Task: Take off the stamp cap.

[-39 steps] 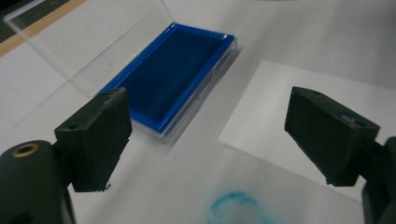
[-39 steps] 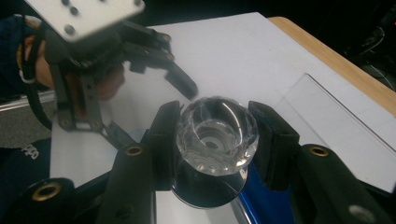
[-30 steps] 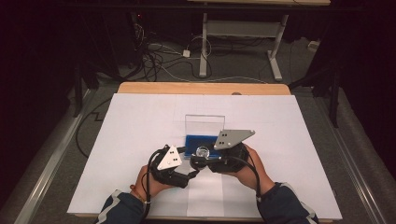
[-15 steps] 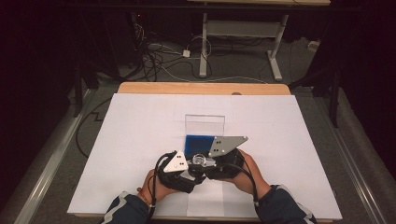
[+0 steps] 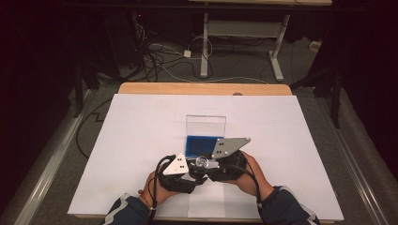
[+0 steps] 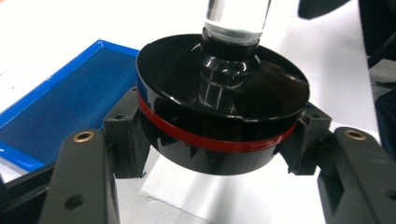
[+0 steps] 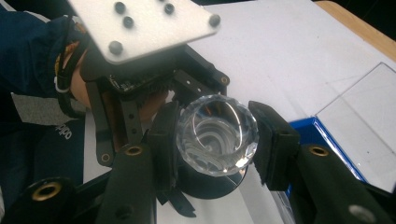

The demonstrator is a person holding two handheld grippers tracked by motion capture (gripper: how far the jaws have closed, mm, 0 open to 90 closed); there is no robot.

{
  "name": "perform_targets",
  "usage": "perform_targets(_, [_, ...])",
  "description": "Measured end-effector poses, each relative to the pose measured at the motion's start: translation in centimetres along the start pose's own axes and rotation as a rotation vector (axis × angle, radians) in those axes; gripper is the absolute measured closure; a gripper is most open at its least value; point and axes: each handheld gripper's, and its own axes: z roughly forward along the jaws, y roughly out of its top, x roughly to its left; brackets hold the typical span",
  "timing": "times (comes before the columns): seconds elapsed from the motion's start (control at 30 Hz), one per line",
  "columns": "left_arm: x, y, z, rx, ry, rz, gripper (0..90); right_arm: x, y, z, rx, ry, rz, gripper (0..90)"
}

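Near the table's (image 5: 141, 122) six o'clock edge, the left gripper (image 6: 210, 154) pinched the black, red-banded round base (image 6: 219, 116) of a stamp between its jaws. The right gripper (image 7: 217, 140) clamped that stamp's faceted clear knob (image 7: 217, 133) at both sides. Just beyond, toward twelve o'clock, lay the open blue ink pad case (image 5: 202, 145), its clear lid (image 5: 205, 125) standing upright.

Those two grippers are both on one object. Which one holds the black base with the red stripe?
The left gripper is shut on the black base; the right gripper clamps the clear faceted knob above it.
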Motion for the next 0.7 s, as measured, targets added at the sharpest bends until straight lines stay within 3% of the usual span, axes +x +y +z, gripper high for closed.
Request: perform_targets(0.7, [-0.48,-0.08,0.50,0.051,0.045,0.037,25.2,-0.04,-0.36,0.39,0.027,0.029,0.014,57.2])
